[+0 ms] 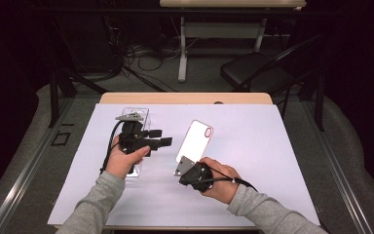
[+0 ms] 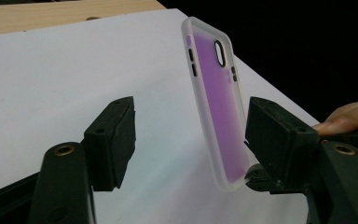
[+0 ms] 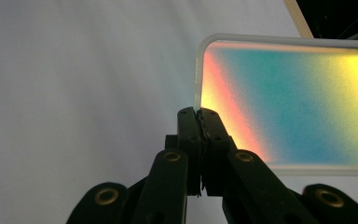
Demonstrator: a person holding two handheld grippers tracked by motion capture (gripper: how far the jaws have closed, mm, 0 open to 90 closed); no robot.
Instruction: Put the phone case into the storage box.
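Observation:
A translucent phone case with a camera cutout is held tilted above the white sheet. It looks purple in the left gripper view and rainbow-tinted in the right gripper view. My right gripper is shut on the case's near short edge. My left gripper points at the case from the left, jaws apart. The case stands between them, close against the right jaw pad, while the left pad is well clear of it.
A clear plastic package lies under and behind my left hand. The white sheet covers most of the wooden table. A black chair and another table's legs stand beyond the far edge.

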